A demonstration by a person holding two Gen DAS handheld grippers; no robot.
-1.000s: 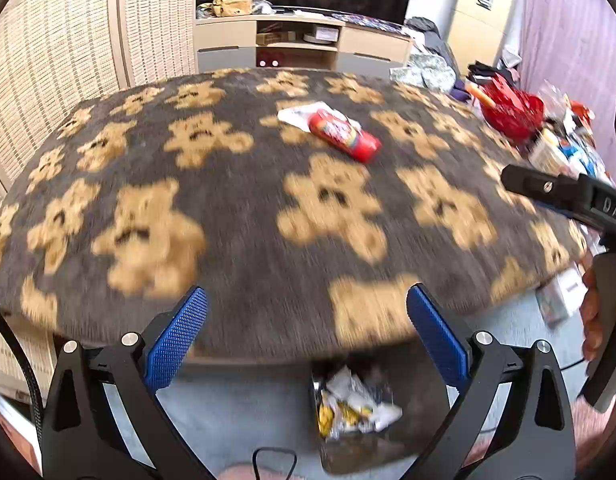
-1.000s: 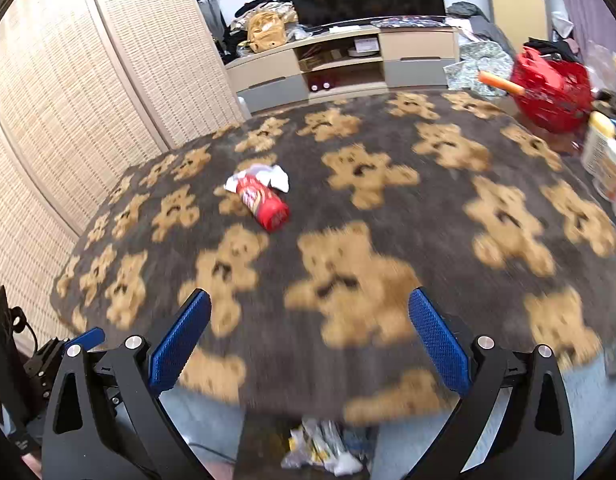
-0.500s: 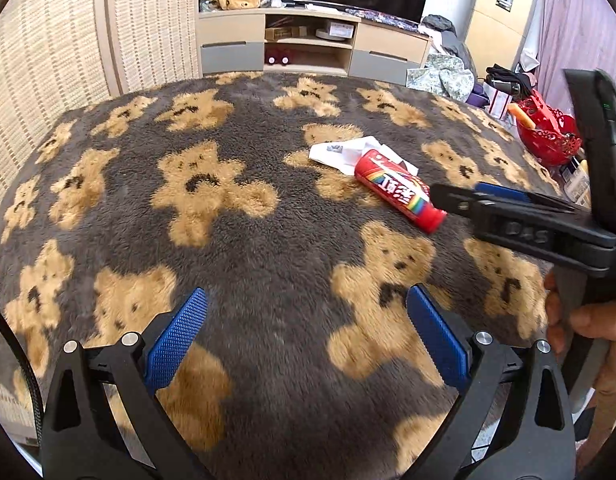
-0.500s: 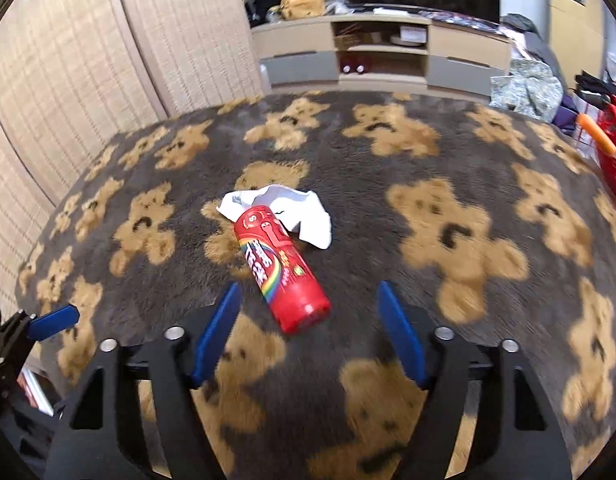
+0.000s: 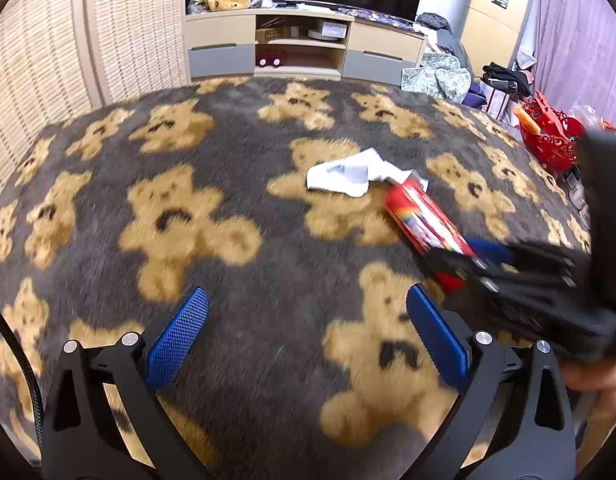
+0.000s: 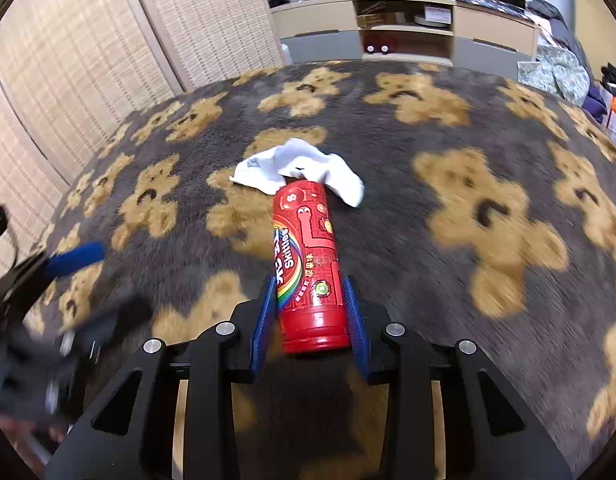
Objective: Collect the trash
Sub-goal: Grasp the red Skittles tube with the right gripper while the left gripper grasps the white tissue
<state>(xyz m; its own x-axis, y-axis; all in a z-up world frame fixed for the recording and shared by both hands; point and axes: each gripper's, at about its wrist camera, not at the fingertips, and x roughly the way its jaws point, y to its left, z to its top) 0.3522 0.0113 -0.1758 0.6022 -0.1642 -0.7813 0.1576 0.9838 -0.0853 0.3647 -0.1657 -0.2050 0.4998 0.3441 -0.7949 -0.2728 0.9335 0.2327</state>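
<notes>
Teddy-bear blanket [image 5: 236,264] covers the surface. Cabinet [image 5: 300,50] stands at 12 o'clock; red basket [image 5: 552,144] at 2 o'clock.

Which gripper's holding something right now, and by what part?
Right gripper clamps the red candy tube at its near end, jaws having just closed. Left gripper holds nothing.

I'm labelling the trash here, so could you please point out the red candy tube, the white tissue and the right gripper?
red candy tube [image 6: 306,264], right wrist view, middle of its label.
white tissue [image 6: 296,162], right wrist view, its crumpled centre.
right gripper [image 6: 310,308], right wrist view, between its fingertips.
</notes>
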